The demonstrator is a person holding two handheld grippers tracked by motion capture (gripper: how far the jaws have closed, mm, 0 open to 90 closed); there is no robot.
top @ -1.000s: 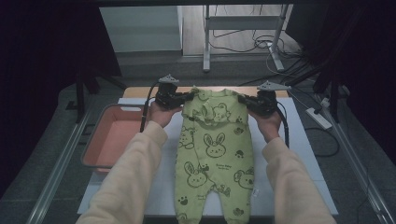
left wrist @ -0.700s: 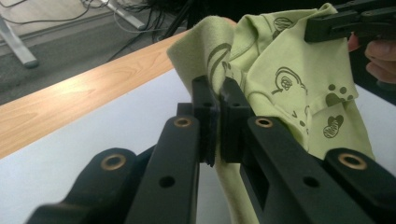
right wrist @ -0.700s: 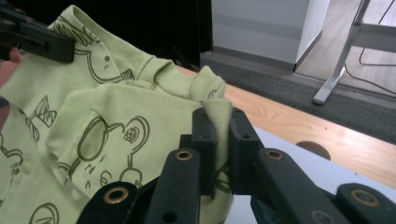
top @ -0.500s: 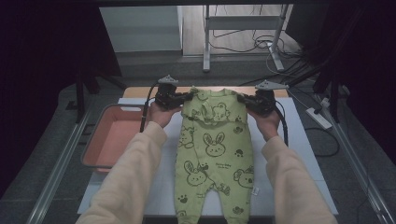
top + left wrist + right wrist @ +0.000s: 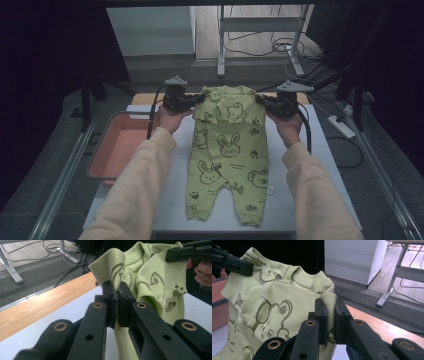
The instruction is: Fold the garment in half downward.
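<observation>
A light green baby romper [image 5: 227, 155] printed with dark animal drawings lies lengthwise on the white table [image 5: 320, 165], legs toward me, its shoulders lifted off the surface. My left gripper [image 5: 192, 103] is shut on the romper's left shoulder; up close, green cloth [image 5: 140, 272] is pinched between the gripper's [image 5: 116, 288] black jaws. My right gripper [image 5: 263, 103] is shut on the other shoulder, where a fold of romper [image 5: 282, 305] is squeezed between its [image 5: 330, 303] jaws. The sleeves are folded inward over the chest.
A pink tray [image 5: 122, 150] sits left of the table. A wooden strip [image 5: 37, 307] edges the table's far side. Beyond it are a white cabinet [image 5: 150, 30], metal desk legs [image 5: 220, 40] and floor cables [image 5: 280, 47]. A power strip [image 5: 341, 126] lies at right.
</observation>
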